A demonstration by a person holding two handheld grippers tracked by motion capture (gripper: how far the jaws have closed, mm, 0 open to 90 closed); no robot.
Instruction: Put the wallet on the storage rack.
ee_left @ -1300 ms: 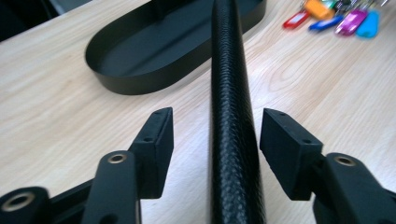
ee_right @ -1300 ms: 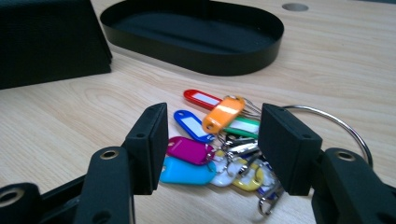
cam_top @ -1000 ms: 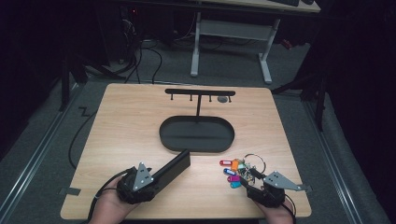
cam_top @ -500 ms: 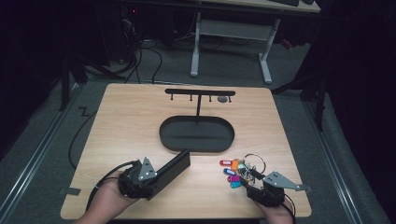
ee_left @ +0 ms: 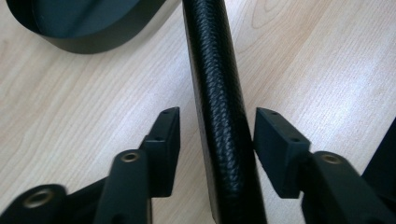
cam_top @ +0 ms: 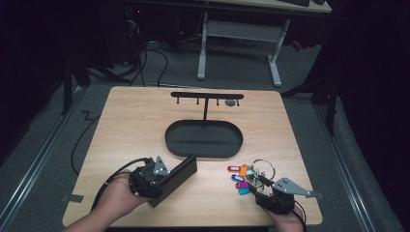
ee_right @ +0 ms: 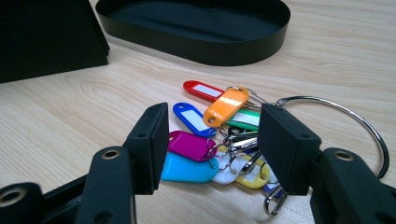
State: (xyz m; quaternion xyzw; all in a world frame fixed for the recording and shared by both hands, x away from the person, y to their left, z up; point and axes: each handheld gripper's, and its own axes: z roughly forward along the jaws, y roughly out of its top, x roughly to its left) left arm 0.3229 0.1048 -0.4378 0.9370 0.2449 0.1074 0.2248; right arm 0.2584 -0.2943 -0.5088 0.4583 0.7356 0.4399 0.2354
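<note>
Nearest the person, the left gripper (cam_top: 167, 178) straddled a black textured leather case (ee_left: 219, 116) standing on edge on the light wooden table (cam_top: 130, 125); its jaws had just been closing, one pad touching the case, the other a gap away (not yet a grip). The right gripper (ee_right: 212, 144) stood open over a bunch of coloured plastic key tags (ee_right: 210, 135) on a large metal ring (ee_right: 345, 121), clear of them. Beyond lay a black oval tray (cam_top: 203, 139) with its hook stand (cam_top: 207, 95).
</note>
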